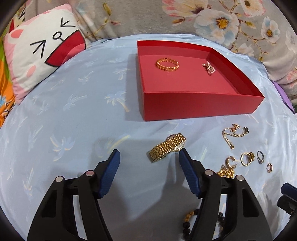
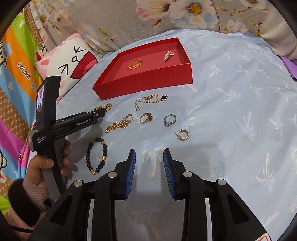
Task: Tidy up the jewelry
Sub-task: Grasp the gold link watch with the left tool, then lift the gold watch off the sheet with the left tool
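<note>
A red open box (image 1: 185, 107) (image 2: 141, 83) holds a gold bracelet (image 1: 167, 64) (image 2: 135, 64) and a pearl piece (image 1: 209, 68) (image 2: 168, 55). A gold watch (image 1: 168, 147) (image 2: 103, 107) lies on the blue cloth just ahead of my left gripper (image 1: 149, 157), which is open and empty with its right finger tip beside the watch. My right gripper (image 2: 149, 154) is open and empty above bare cloth. Loose on the cloth are a gold chain with a black clover (image 2: 150, 100) (image 1: 233, 134), a gold chain heap (image 2: 117, 126), rings (image 2: 146, 117) (image 2: 169, 120), a hoop earring (image 2: 183, 134) and a dark bead bracelet (image 2: 96, 155).
A cat-face pillow (image 1: 40, 55) (image 2: 68, 66) lies at the left of the cloth. A floral blanket (image 1: 185, 16) runs along the back. A striped cartoon sheet (image 2: 16, 74) is at the far left. A hand (image 2: 46, 165) holds the left gripper's handle.
</note>
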